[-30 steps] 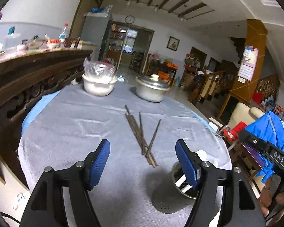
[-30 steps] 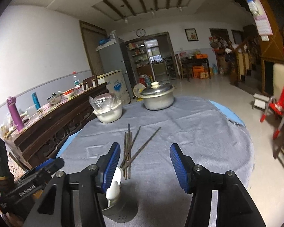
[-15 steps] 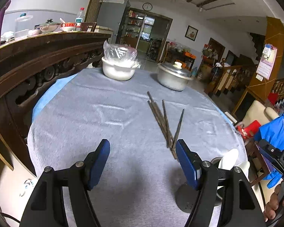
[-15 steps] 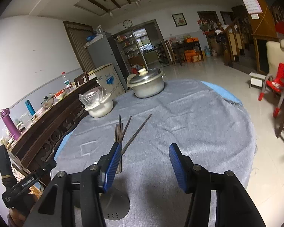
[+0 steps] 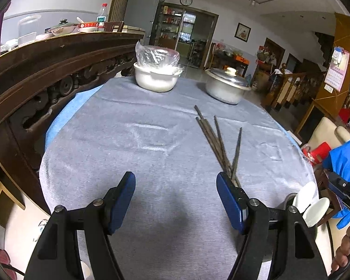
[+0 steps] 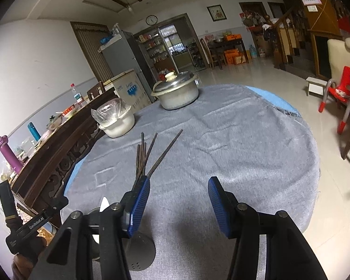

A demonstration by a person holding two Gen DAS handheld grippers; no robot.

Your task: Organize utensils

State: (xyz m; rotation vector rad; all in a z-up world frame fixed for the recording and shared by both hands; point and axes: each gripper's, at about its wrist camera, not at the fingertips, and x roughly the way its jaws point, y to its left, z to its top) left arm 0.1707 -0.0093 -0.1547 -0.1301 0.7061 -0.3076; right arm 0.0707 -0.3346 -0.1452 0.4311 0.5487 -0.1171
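The left gripper point(image 5: 176, 200) hovered with fingers wide, holding nothing. Chopsticks point(image 5: 218, 143) lay loose mid-bench point(image 5: 128, 140). 2 white spoons point(image 5: 311, 201) stood in what looked like a holder. The right gripper point(image 6: 178, 204) gaped, empty.

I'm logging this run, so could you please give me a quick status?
Left gripper and right gripper open, empty. Chopsticks loose on cloth; spoons in holder. Path clear.
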